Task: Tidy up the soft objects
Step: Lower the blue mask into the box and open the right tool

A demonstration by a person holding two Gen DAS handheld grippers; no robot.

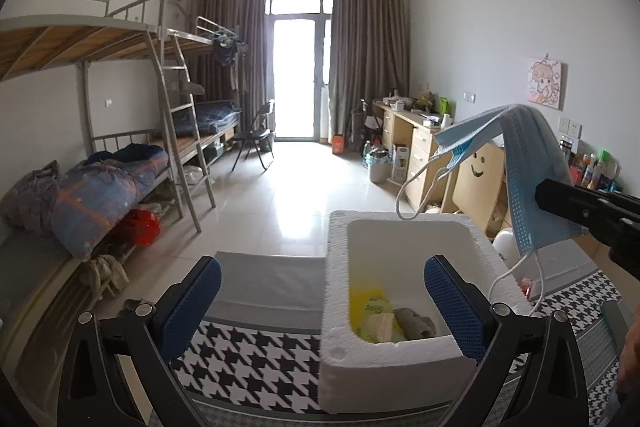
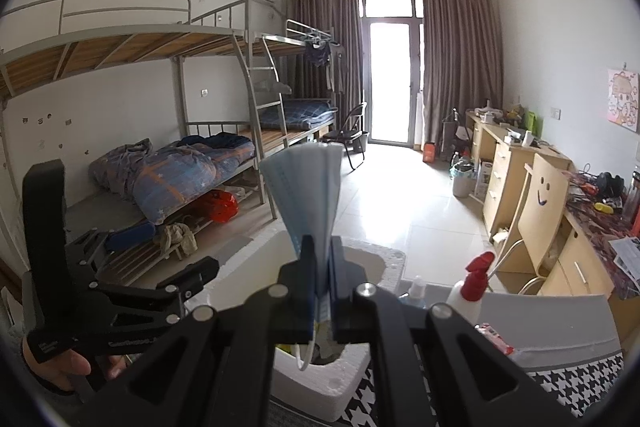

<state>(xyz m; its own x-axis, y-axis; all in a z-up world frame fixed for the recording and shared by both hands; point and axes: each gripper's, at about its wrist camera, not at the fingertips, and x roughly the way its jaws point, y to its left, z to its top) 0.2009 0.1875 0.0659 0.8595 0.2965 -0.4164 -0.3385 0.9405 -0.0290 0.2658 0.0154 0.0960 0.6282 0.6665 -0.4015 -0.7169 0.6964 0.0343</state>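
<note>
A pale blue face mask stands up from my right gripper, which is shut on its lower edge. In the left wrist view the same mask hangs from the right gripper above the right rim of a white foam box, its ear loops dangling. The box holds a yellow packet and a grey cloth. My left gripper stands wide open at the box's near left wall, with nothing held between its blue pads. A hand holds the left gripper.
The foam box rests on a houndstooth cloth. A red-topped spray bottle, a small bottle and a pink packet stand to its right. Bunk beds line the left wall, desks the right.
</note>
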